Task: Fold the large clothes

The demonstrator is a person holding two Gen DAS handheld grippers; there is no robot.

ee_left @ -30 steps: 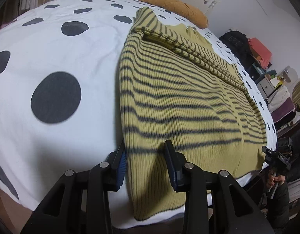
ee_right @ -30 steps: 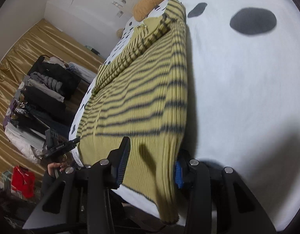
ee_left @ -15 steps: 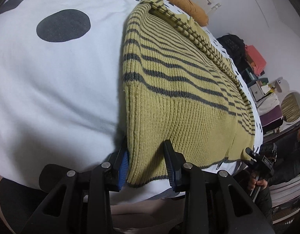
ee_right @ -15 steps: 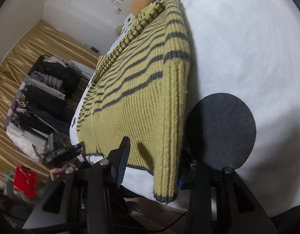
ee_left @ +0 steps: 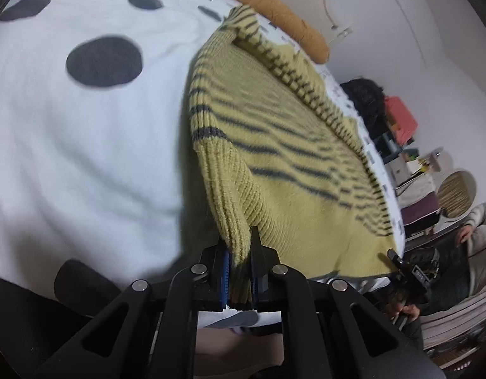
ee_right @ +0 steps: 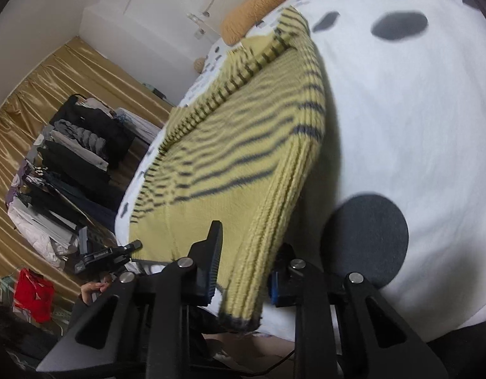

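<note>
a yellow-green knit sweater (ee_left: 284, 170) with dark grey stripes is lying spread across a bed covered by a white bedspread (ee_left: 85, 145) with large dark dots, and its near hem is reaching the edge of the bed closest to the cameras. the left claw (ee_left: 239, 271) is pinching one bottom corner of the sweater, its two fingers pressed nearly together with the ribbed fabric bunched between the blue pads. the right claw (ee_right: 243, 276) is sitting at the other bottom corner (ee_right: 243, 303), with its fingers spread wide on either side of the hem; the knit is passing between them and is hanging over the bed edge, but the fingers are not squeezing it. an orange bolster pillow (ee_left: 281, 19) is lying at the far end of the bed, just beyond the sweater's collar.
</note>
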